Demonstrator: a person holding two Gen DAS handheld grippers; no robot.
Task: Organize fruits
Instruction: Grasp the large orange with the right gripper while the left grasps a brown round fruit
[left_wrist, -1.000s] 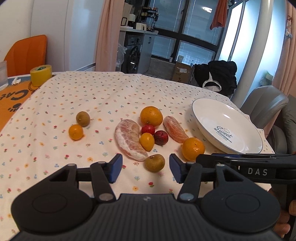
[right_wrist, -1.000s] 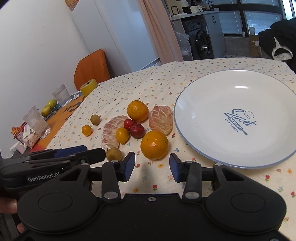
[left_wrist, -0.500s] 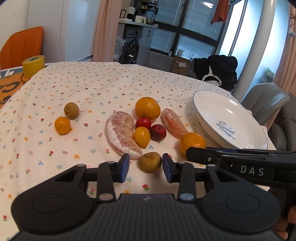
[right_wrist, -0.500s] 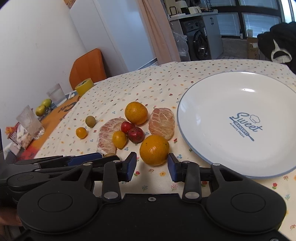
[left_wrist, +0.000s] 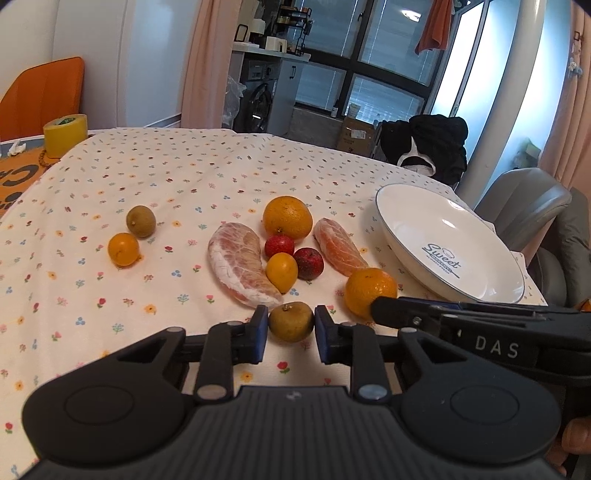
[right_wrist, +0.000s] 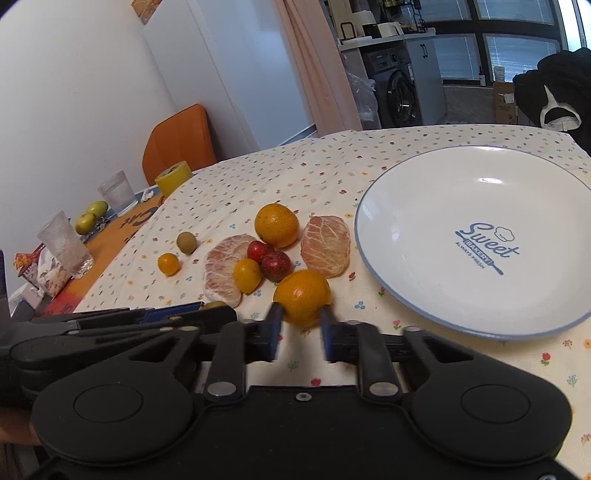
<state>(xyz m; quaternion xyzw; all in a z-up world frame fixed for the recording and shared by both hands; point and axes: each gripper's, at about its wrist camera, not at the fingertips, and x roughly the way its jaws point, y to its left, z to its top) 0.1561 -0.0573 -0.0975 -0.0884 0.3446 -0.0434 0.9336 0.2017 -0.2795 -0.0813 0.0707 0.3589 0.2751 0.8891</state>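
Note:
On the flowered tablecloth lie several fruits: two peeled pomelo segments (left_wrist: 240, 266), a large orange (left_wrist: 287, 217), two red fruits (left_wrist: 279, 245) and small orange ones. My left gripper (left_wrist: 290, 332) is shut on a small brown-green fruit (left_wrist: 291, 321) that rests on the cloth nearest to me. My right gripper (right_wrist: 300, 332) has its blue pads against both sides of the near orange (right_wrist: 302, 295), low on the fruit. To the right lies a white plate (right_wrist: 443, 192) with a blue rim and nothing in it. The two grippers are side by side, almost touching.
A small orange fruit (left_wrist: 123, 249) and a brown-green one (left_wrist: 140, 220) lie apart at the left. A yellow tape roll (left_wrist: 65, 133), glasses (right_wrist: 64, 245) and green apples (right_wrist: 90, 218) stand on the orange mat beyond. A grey chair (left_wrist: 524, 199) is behind the plate.
Both grippers moved forward and down to the fruit. The left closed from wide open onto the brown-green fruit. The right narrowed around the near orange.

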